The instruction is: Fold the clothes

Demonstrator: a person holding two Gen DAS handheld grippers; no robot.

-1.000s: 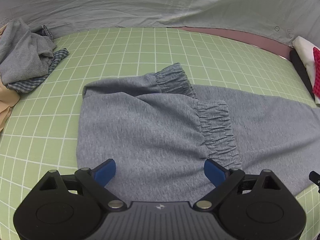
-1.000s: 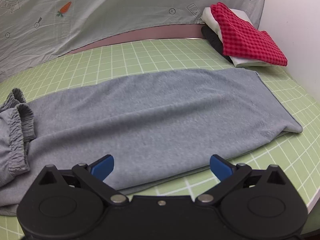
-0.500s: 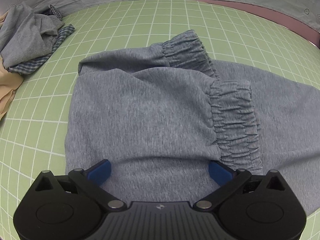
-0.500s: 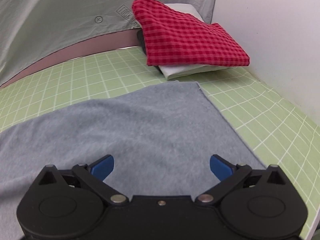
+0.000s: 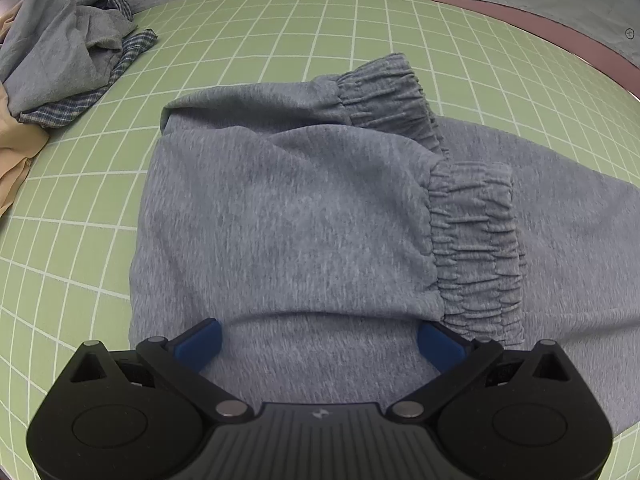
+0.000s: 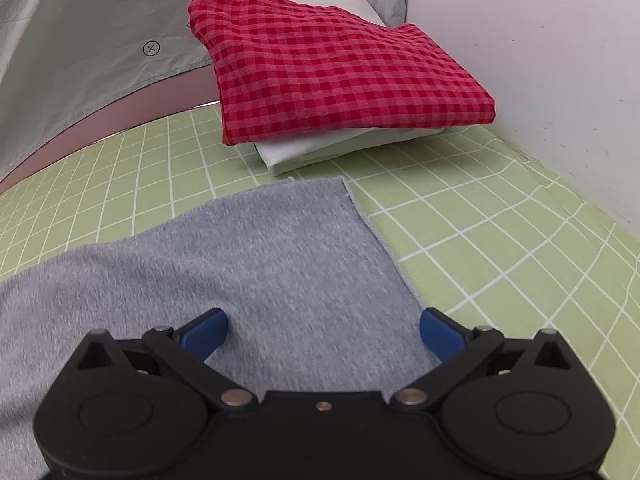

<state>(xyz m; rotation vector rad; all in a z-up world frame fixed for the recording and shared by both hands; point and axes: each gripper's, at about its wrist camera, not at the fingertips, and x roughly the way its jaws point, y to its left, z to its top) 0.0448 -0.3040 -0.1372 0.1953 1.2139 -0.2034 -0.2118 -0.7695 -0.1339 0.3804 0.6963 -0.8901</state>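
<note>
Grey sweatpants [image 5: 304, 216] lie on the green grid mat, one end folded back so that two elastic cuffs [image 5: 476, 240] rest on the lower layer. My left gripper [image 5: 320, 344] hovers low over the near edge of the folded part, open, its blue fingertips [image 5: 200, 340] spread over the cloth. In the right wrist view the other end of the sweatpants [image 6: 256, 264] lies flat, its hem running toward the stack. My right gripper [image 6: 322, 330] is open just above that end, near the corner, with nothing held.
A crumpled pile of grey, checked and tan clothes [image 5: 60, 60] sits at the far left. A folded red gingham piece [image 6: 332, 60] tops a white folded stack [image 6: 320, 152] beside the white wall [image 6: 560, 40]. A pale sheet [image 6: 80, 40] hangs behind the mat [image 6: 500, 240].
My left gripper has come down and closer to the folded end. My right gripper has travelled right along the sweatpants to the hem end, and the red stack now looms close.
</note>
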